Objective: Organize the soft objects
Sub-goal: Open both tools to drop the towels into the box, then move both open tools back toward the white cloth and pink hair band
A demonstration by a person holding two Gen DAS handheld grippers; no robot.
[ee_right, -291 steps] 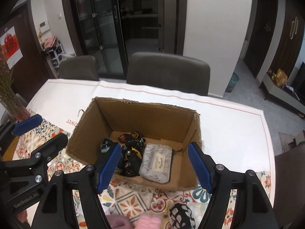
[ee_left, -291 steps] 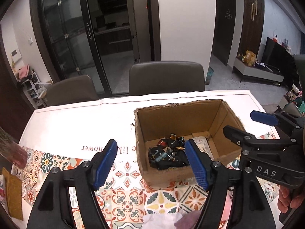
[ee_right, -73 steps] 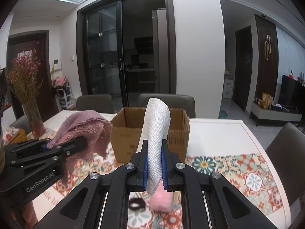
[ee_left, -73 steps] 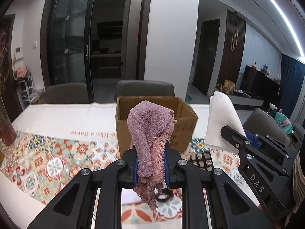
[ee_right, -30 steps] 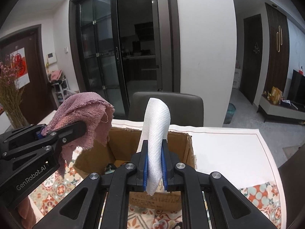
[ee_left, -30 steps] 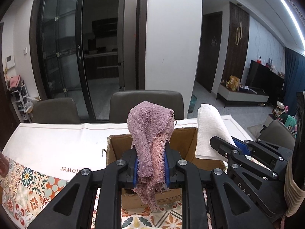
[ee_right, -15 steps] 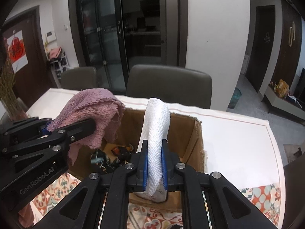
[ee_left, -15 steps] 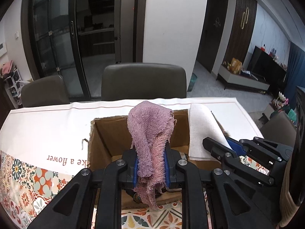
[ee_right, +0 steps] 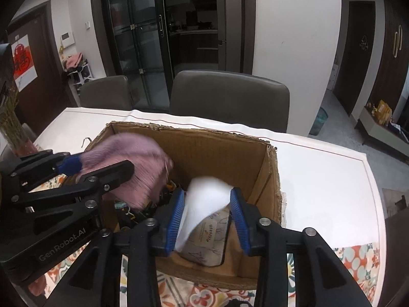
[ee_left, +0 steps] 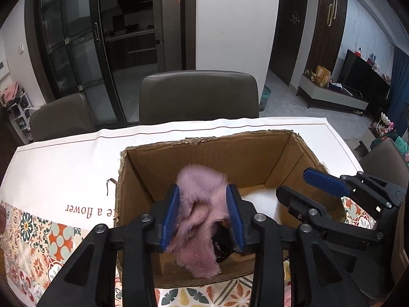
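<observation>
Towels over the box (ee_left: 143, 179), both in release. Pink towel (ee_left: 202, 212) sits between the left gripper (ee_left: 203, 213) pads, which stand apart; cloth blurred, slumping, lower edge draped at the near wall of the box. Looks let go, though blur makes it hard to say whether a pad still touches it.

White cloth (ee_right: 204, 199) between the right gripper (ee_right: 207, 220) pads, also spread apart. Cloth blurred too, resting on or just above a grey pouch (ee_right: 212, 238) that lies on the box floor at the right side. In the left view a white patch shows low in the box beside the pink towel.

Dark strappy bundle (ee_right: 143, 211) at the box floor, left of the pouch, partly under the pink towel.

Progress, as judged: pouch and bundle are in; the two cloths are over or inside the opening and appear to be dropping in. Neither has settled. Left: both grippers to clear the box, then check the table (ee_left: 64, 158) for leftovers; only the far cloth-covered part shows, and the near edge is hidden by the grippers.
</observation>
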